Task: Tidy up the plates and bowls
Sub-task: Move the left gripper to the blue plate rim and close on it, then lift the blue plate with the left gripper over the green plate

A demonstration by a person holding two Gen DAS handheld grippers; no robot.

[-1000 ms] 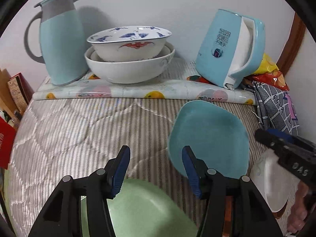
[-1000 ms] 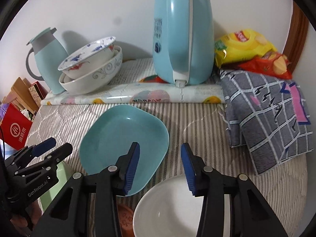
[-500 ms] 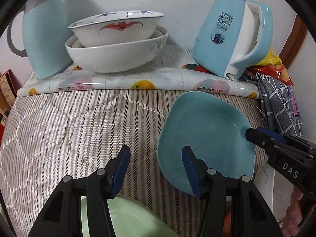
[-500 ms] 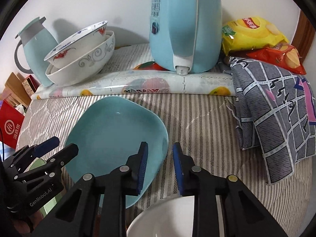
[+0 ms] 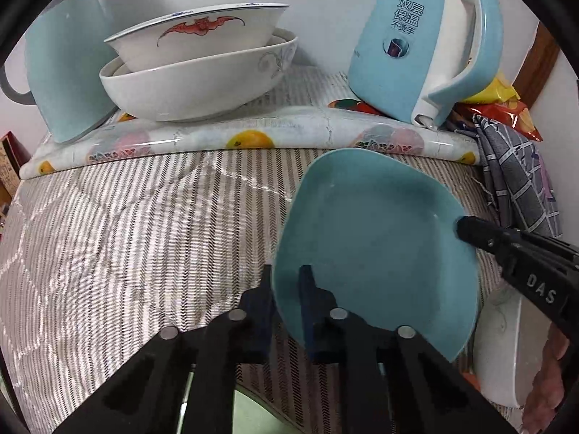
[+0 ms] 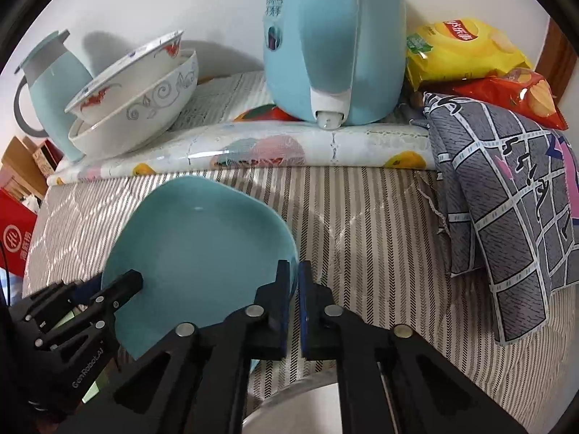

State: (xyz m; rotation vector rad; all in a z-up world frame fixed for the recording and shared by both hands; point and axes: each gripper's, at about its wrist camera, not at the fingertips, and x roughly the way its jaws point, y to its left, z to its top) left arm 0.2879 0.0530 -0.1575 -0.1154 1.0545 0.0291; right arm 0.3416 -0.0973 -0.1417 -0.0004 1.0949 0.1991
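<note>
Striped, quilted worktop [image 5: 137, 217] carries two stacked white ceramic bowls [image 5: 195, 83] and one glossy, rounded-square teal plate [image 5: 372, 249]. Both jaws have just been closing: the left hand-held gripper [image 5: 286, 289] clamps the plate's left rim, the right hand-held gripper [image 6: 294, 282] its right rim.

Two wrist cameras look steeply down along their jaws, close over a striped bed; both views share the teal plate [image 5: 376, 238] [image 6: 202, 249] and stacked bowls [image 5: 195, 83] [image 6: 137, 108].
</note>
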